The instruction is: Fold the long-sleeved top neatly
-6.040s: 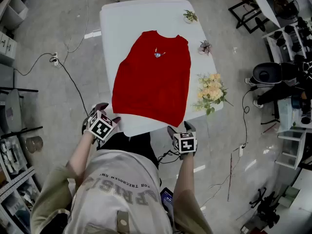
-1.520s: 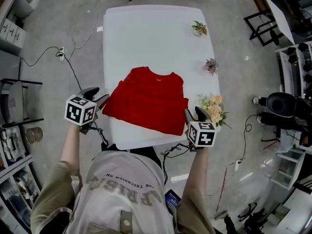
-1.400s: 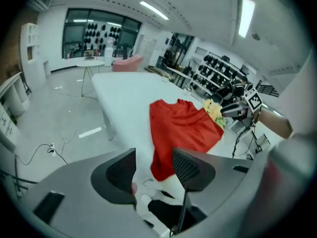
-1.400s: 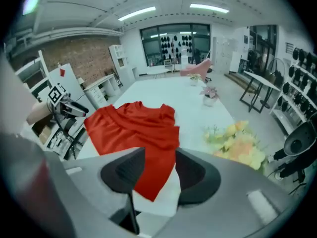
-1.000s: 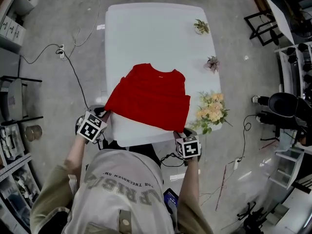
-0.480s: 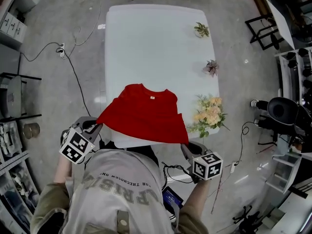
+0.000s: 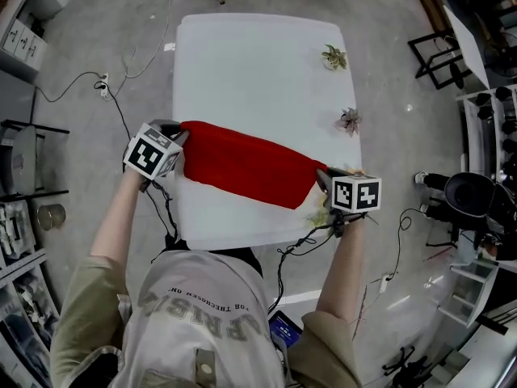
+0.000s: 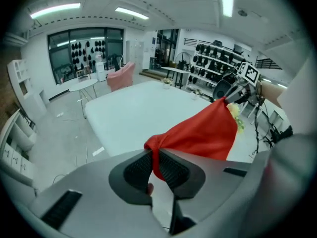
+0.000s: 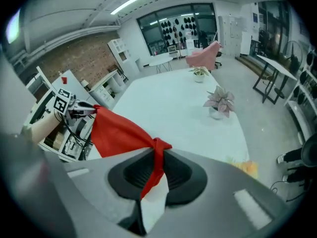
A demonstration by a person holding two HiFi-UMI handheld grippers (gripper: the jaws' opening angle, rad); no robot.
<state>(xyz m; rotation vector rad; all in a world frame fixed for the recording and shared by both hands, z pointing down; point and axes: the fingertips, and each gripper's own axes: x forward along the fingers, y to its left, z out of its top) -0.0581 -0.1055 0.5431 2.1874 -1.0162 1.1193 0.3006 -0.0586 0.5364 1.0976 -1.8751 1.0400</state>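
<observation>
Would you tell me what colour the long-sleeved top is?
Plain red long-sleeved top, clearest in the head view.

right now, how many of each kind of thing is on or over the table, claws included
red top: 1
small plants, one green and one pinkish: 2
yellow flower bunch, mostly hidden in the head view: 1
claws, left claw and right claw, each shut on the red top: 2
total: 6

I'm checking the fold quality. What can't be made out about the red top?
- Sleeves: head view, hidden within the red top's own folds.
- Lower edge touching the table or not: head view, steep angle, cannot tell.
- Top's lower part: left gripper view, cut off by the left gripper's body.
</observation>
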